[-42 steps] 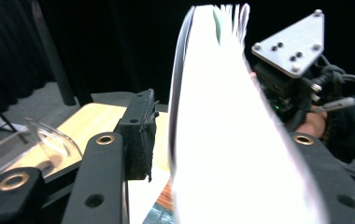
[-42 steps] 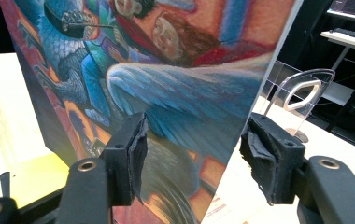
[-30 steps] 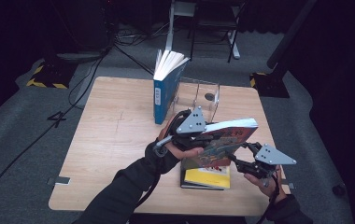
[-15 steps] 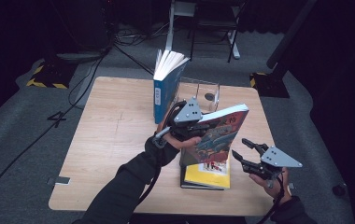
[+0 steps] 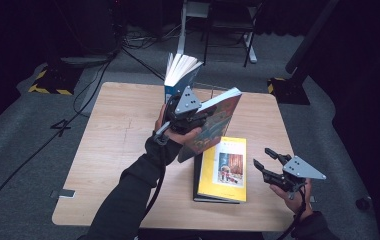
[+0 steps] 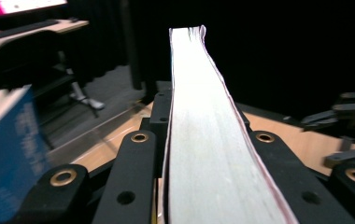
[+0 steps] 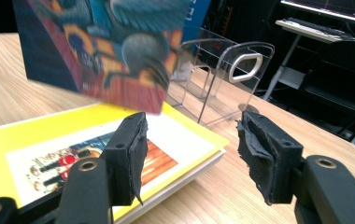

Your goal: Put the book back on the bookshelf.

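Left tool (image 5: pixel 194 119) clamps colourful book (image 5: pixel 213 127) tilted above yellow book (image 5: pixel 223 170); right tool (image 5: pixel 268 162) open, empty

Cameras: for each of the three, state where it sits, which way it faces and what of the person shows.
High view: above the person's side, looking forward and down on the table; both forearms, left gripper holding the colourful book, right gripper open.
Left gripper view: rides the left gripper, looking along the colourful book's page edge; its black jaws show.
Right gripper view: rides the right gripper, facing the clear stand across the yellow book.
Shared: high and right gripper views both show the yellow book.
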`<state>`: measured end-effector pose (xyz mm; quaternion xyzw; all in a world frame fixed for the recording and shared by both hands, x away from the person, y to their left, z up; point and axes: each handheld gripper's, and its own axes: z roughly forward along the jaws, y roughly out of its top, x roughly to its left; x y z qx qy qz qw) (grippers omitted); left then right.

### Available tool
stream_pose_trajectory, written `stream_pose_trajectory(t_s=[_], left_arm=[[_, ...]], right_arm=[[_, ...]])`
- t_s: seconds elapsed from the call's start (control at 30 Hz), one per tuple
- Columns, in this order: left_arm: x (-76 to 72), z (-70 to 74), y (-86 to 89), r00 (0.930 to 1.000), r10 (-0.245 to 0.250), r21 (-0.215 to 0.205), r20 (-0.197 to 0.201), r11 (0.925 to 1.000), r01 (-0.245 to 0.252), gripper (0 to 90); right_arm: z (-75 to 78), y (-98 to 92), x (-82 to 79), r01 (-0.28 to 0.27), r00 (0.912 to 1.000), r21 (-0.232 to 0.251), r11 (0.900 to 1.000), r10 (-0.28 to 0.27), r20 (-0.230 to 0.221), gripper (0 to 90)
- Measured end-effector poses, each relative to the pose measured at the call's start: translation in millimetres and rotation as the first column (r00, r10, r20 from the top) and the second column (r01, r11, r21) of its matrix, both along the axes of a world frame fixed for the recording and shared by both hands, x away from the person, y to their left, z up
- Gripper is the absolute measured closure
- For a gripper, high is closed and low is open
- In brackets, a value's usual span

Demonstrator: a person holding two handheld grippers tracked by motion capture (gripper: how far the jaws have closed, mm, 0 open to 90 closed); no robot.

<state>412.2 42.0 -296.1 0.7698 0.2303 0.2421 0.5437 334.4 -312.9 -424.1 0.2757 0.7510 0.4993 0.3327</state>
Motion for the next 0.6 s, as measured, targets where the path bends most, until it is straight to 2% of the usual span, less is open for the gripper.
stream_pose_trajectory(t_s=[0.1,0.13,0.2,0.23,0.37,0.5,0.6], left_arm=[[4.5,0.2,7.5,0.9985,0.055,0.000,0.003,0.9985,-0.055,73.4],[6.2,-0.7,10.1,0.9969,0.079,-0.009,-0.001,0.9969,-0.079,73.4],[8.5,-1.1,11.9,0.9939,0.110,0.004,0.010,0.9939,-0.110,73.4],[9.9,-1.4,12.9,0.9921,0.125,-0.003,0.010,0.9922,-0.125,73.4],[14.7,-0.4,17.2,0.9858,0.166,-0.010,0.024,0.9860,-0.166,73.5],[21.2,0.2,19.9,0.9795,0.201,-0.042,0.011,0.9788,-0.201,73.5],[29.2,-1.0,16.6,0.9735,0.229,-0.033,-0.001,0.9729,-0.229,73.5]], right_arm=[[-2.2,1.5,0.8,0.001,0.9999,-0.008,1.000,-0.001,-0.011,42.4],[-2.7,2.0,0.7,0.001,0.9999,-0.011,1.000,-0.001,-0.016,42.4],[-3.6,3.1,0.8,-0.001,0.9998,-0.018,1.000,0.001,-0.019,42.3],[-4.0,3.6,0.9,-0.002,0.9998,-0.016,1.000,0.002,-0.020,42.1],[-5.9,6.2,0.9,-0.014,0.9995,-0.032,0.999,0.013,-0.027,41.8],[-7.5,7.1,2.1,-0.019,0.9989,-0.024,1.000,0.018,-0.042,41.8],[-7.5,8.1,1.8,-0.023,0.9988,-0.025,0.999,0.022,-0.044,41.7]])
